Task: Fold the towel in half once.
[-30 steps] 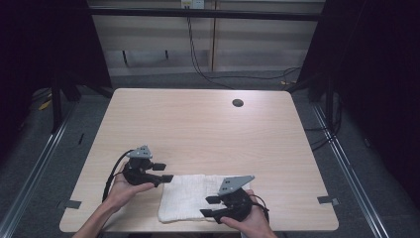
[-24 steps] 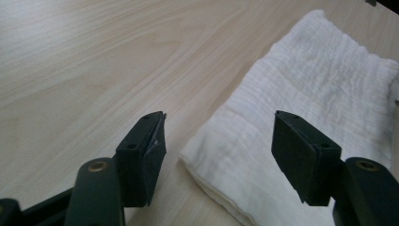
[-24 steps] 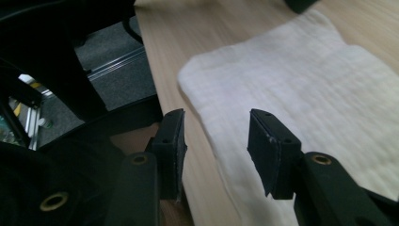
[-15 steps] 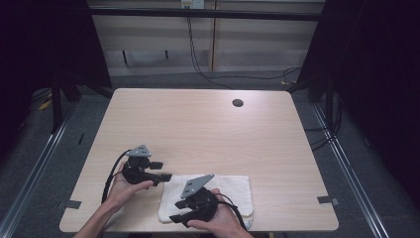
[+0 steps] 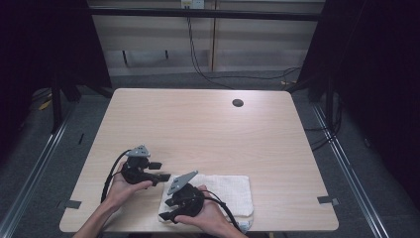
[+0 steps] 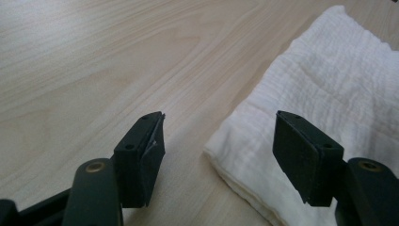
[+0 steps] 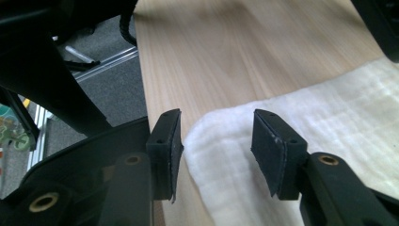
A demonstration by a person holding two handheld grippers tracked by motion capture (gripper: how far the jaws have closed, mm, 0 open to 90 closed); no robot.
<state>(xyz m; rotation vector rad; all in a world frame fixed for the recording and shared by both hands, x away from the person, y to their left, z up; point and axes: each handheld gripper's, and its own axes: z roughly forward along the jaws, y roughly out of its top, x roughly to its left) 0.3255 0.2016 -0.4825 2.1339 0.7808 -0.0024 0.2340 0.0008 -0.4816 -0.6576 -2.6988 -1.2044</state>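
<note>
Folding looks to be the work in hand: a white cloth [image 5: 223, 191] lies flat on the desk [image 5: 198, 129], at its near edge, and both claws are gathered at the cloth's left end. Since a second ago the right claw [image 5: 168, 210] has crossed from the cloth's right side over to its near-left corner, and its jaws have just been opening further as it went. In the right gripper view that corner [image 7: 211, 136] sits just ahead of and between the two pads, which stand moderately apart and press on nothing. The left claw [image 5: 166, 177] has stayed where it was, just off the cloth's far-left corner; its jaws opened within the last second and now stand wide and empty. In the left gripper view the cloth [image 6: 329, 94] lies ahead and to the right of the jaws, with its corner [image 6: 221, 150] reaching into the gap between them, and bare desk ahead and to the left. From the high view it is hard to say whether either claw brushes the fabric. Taken together, the two claws seem set to pinch both left corners next; nothing is gripped yet.
</note>
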